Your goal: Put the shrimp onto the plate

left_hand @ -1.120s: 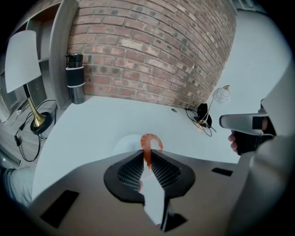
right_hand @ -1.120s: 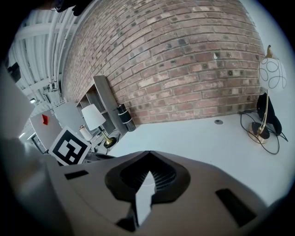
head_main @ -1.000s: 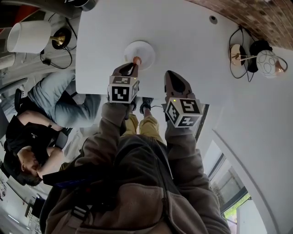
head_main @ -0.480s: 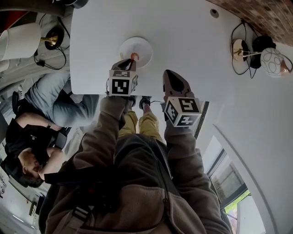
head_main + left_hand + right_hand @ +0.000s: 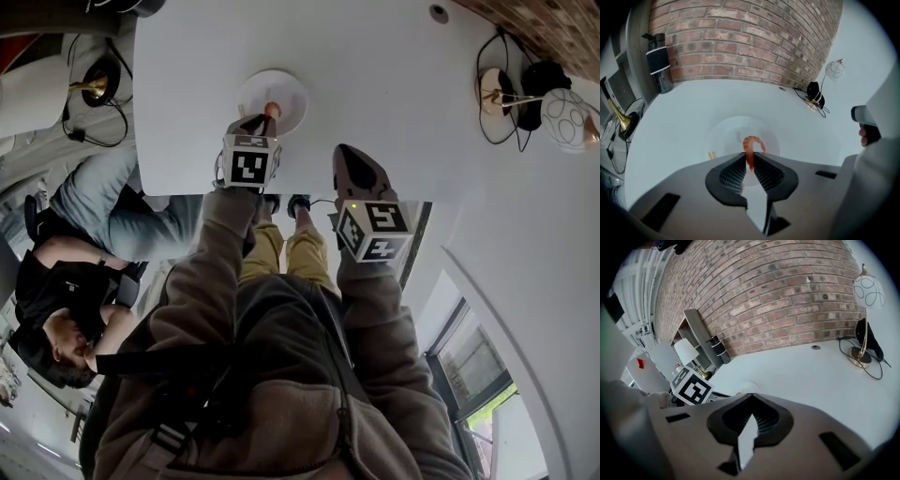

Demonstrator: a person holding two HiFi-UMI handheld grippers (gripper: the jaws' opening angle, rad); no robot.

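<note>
A round white plate [image 5: 286, 89] lies on the white table [image 5: 394, 84]. My left gripper [image 5: 257, 123] is shut on an orange shrimp [image 5: 271, 110], held at the plate's near rim. In the left gripper view the shrimp [image 5: 751, 149] curls up out of the closed jaws of that gripper [image 5: 749, 155], right over the plate [image 5: 724, 136]. My right gripper [image 5: 349, 161] hovers above the table's near edge, to the right of the plate, shut with nothing in it. In the right gripper view its tips [image 5: 751, 397] meet, and the plate [image 5: 749, 387] peeks just beyond them.
A globe lamp [image 5: 566, 119] with black cables stands at the table's right end, and a brass lamp [image 5: 89, 86] at the left. A black cylinder [image 5: 660, 65] sits by the brick wall [image 5: 740, 42]. A seated person [image 5: 103, 216] is left of the table.
My left gripper has carried the shrimp forward, from the plate's near side to over its rim. The right gripper has hardly moved.
</note>
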